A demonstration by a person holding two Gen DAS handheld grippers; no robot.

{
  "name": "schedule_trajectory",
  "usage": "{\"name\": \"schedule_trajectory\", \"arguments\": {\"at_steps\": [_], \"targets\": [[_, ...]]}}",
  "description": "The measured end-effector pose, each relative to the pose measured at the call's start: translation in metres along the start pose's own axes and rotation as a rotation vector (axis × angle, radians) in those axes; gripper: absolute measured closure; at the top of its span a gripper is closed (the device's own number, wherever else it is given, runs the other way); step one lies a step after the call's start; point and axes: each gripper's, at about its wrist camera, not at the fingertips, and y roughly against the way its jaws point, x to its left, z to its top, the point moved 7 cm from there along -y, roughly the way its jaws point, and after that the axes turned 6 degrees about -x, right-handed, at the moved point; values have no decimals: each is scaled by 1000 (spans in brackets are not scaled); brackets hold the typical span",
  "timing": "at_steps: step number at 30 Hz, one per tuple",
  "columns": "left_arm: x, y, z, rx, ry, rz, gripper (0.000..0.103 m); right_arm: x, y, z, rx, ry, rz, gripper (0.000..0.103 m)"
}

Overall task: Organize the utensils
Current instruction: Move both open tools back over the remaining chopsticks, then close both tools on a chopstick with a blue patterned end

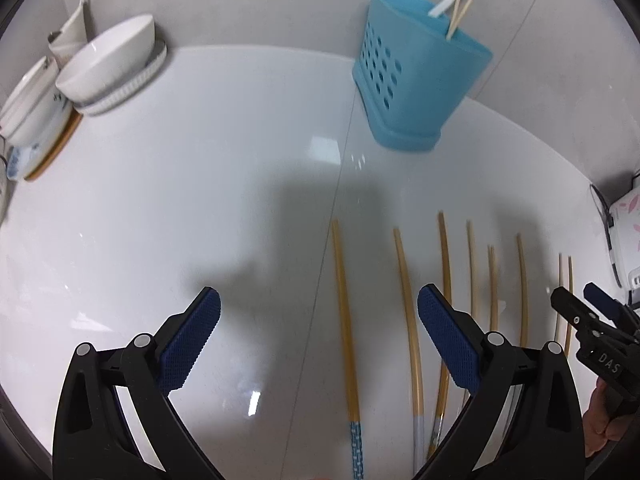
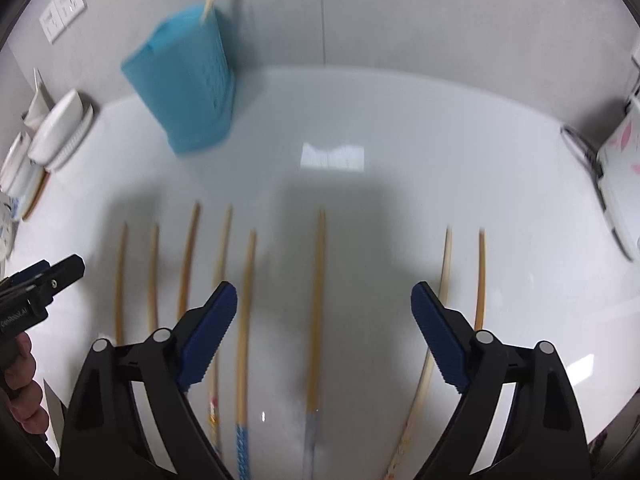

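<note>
Left wrist view: left gripper (image 1: 319, 308) stands wide apart and empty above the white counter (image 1: 200, 160). One chopstick with a blue patterned handle (image 1: 344, 320) lies between its spread fingers; further chopsticks (image 1: 444, 264) lie in a row toward 3 o'clock. The blue holder (image 1: 416, 76) stands upright at 1 o'clock by the wall, already carrying a few sticks. Stacked bowls (image 1: 108, 60) sit at 10 o'clock, well apart from the work.

Right wrist view: right gripper (image 2: 324, 304) is likewise spread wide, holding nothing, with a single chopstick (image 2: 318, 300) running up the middle of the gap. Neighbouring sticks lie just beside each finger, toward 9 and 3 o'clock. This view is blurred.

Assessment: no stick is yet grasped; pickup is the step in hand.

Risks noted:
- Sticks are thin and lie flat on a glossy surface; pads closing off-centre could roll the stick away or scrape the counter.
- Close spacing could let a finger nudge or trap a second stick.
- A grip near one end could let the stick swing and miss the holder's mouth.
- Both grippers work near each other; contact is possible.
</note>
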Motion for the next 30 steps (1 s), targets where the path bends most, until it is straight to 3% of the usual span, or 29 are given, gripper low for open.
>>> {"name": "schedule_trajectory", "arguments": {"at_steps": [13, 23, 25, 30], "targets": [[-3, -21, -54, 118, -24, 45, 8, -5, -20, -58, 171, -37, -21, 39], [-1, -31, -75, 186, -45, 92, 17, 5, -26, -69, 220, -9, -36, 63], [-1, -31, -75, 191, -44, 94, 20, 9, -27, -66, 226, -4, -40, 69], [-12, -24, -75, 218, -43, 100, 41, 23, -28, -61, 245, 9, -39, 85]]}}
